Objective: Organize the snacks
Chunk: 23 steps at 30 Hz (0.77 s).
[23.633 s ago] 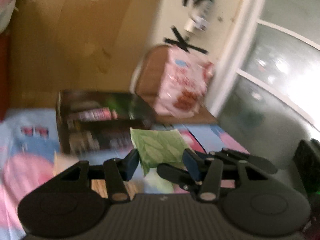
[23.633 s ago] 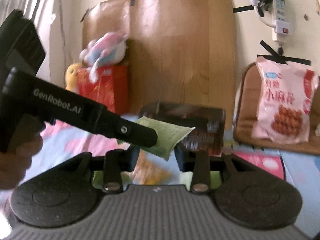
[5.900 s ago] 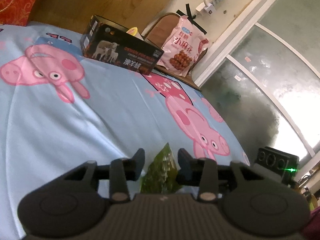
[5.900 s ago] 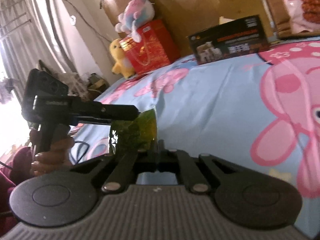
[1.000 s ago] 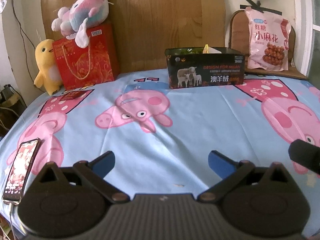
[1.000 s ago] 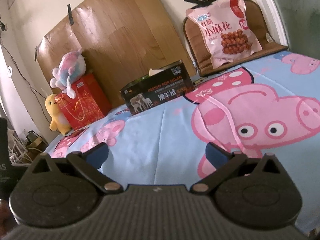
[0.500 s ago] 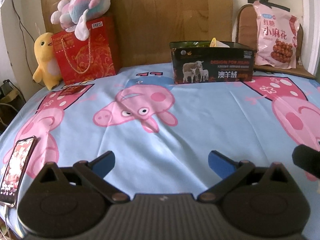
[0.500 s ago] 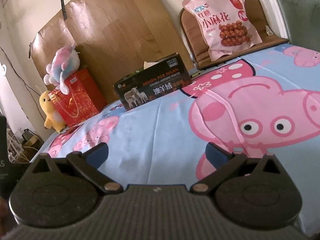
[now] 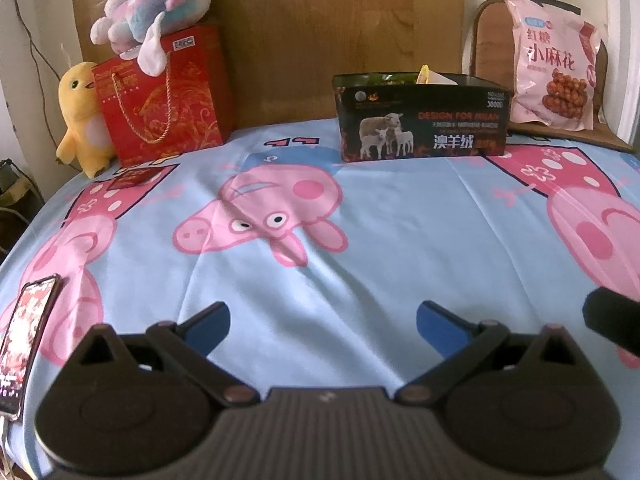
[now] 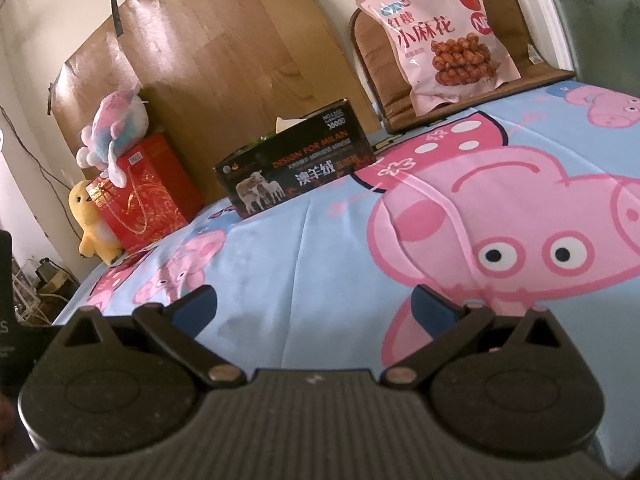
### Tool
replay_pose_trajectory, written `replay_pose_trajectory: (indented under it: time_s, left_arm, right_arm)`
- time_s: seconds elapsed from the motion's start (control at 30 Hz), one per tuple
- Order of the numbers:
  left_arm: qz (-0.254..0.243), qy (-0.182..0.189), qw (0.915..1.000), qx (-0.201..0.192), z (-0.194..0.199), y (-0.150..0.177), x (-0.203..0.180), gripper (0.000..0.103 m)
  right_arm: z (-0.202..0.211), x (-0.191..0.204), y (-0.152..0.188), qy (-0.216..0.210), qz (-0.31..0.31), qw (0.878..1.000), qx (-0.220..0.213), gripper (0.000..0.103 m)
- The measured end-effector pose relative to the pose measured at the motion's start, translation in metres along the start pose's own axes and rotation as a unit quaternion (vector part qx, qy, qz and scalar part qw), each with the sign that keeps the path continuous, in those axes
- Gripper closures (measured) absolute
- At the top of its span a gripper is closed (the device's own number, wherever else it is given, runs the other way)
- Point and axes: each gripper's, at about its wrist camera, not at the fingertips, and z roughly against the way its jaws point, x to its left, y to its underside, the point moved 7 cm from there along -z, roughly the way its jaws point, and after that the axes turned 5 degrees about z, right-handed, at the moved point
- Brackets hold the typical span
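A dark box (image 9: 422,120) printed with sheep stands at the far side of the bed; snack packets poke above its rim, one yellow (image 9: 424,74). In the right wrist view the same box (image 10: 296,160) sits left of centre. My left gripper (image 9: 322,324) hovers low over the blue pig-print sheet (image 9: 380,240), open with nothing between its fingers. My right gripper (image 10: 314,304) is likewise open and empty. Its dark tip (image 9: 612,320) shows at the right edge of the left wrist view.
A large pink snack bag (image 9: 554,76) leans on a brown chair back at the far right. A red gift bag (image 9: 160,96), a pastel plush (image 9: 156,4) and a yellow plush (image 9: 82,116) stand far left. A phone (image 9: 24,340) lies at the bed's left edge.
The green packets held earlier are gone from both grippers, which now stand open. Over the last second both have edged forward toward the box.
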Motion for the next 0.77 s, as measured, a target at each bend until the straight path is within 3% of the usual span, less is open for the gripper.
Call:
replay_pose_trajectory:
  time_s: [0.43, 0.77]
  left_arm:
    - [-0.002, 0.012, 0.9999, 0.005, -0.003, 0.0, -0.006, 0.0]
    - [0.001, 0.045, 0.999, -0.002, 0.001, 0.0, -0.011, 0.0]
  right_arm:
    - [-0.003, -0.004, 0.0, 0.006, -0.001, 1.0, 0.0, 0.0]
    - [-0.003, -0.004, 0.001, 0.01, 0.002, 1.0, -0.002, 0.0]
